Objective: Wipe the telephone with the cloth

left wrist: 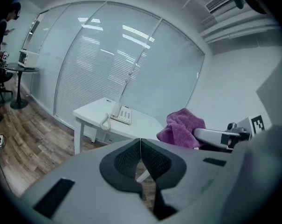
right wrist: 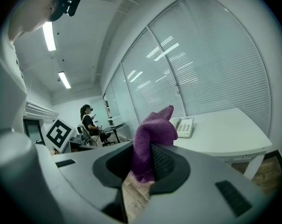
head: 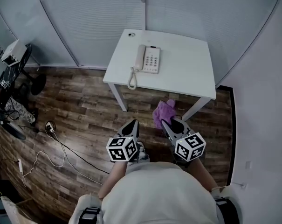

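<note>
Well short of the telephone (head: 148, 59) on the tabletop (head: 187, 71), right gripper (head: 170, 122) clamps the cloth (head: 163, 111), left gripper (head: 132, 125) closed empty; wiping not begun.

No writing can be read anywhere; the keys of the telephone (head: 148, 59), upper centre, are too small.

One telephone (head: 147, 59) on the one desk (head: 187, 73). In front of the desk: one cloth (head: 163, 112) and two claws, the left claw (head: 133, 123) and the right claw (head: 171, 123). One person (right wrist: 88, 120) sits left of the desk.
</note>
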Available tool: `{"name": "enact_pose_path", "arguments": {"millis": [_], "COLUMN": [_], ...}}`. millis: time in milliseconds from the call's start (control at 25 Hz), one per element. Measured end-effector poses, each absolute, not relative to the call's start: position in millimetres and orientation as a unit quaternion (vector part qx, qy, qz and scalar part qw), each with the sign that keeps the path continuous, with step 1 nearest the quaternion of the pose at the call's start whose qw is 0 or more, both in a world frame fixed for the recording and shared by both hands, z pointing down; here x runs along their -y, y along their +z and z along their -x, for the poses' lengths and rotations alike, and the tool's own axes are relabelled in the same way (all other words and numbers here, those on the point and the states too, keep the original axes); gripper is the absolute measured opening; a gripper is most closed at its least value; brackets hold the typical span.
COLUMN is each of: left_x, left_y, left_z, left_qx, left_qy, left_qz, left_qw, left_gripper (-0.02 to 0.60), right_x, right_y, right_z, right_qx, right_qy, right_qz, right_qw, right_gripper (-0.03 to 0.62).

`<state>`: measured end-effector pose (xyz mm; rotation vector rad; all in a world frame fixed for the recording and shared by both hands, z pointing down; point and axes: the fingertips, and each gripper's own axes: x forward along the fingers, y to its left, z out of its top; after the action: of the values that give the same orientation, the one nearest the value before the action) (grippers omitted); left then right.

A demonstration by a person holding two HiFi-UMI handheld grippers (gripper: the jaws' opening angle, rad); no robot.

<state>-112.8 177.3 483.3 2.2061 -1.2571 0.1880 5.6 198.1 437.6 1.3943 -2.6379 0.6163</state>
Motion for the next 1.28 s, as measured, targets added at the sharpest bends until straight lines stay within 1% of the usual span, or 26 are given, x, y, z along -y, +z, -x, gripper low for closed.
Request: {"name": "enact_pose_path", "arguments": {"millis": [640, 1280], "left_x": [-55.6, 10.1], "left_y": [489.5, 497.7], "left_z": [155.5, 159.4], "left_qx": [0.451, 0.455], "left_qy": [0.073, 0.090], "left_qz": [-0.840, -0.834], "left_qw": [0.292, 0.298], "left_gripper": [0.023, 0.023], "right_x": [-80.4, -3.3], "right_y": [434.1, 426.8], "right_z": [41.9, 35.3], "right_qx": [0.858, 0.854], "right_qy": [0.188, 0.181], "right_qz": [-0.476, -0.487], "right_qw": [0.042, 0.032], "right_gripper": [0.098, 0.098]}}
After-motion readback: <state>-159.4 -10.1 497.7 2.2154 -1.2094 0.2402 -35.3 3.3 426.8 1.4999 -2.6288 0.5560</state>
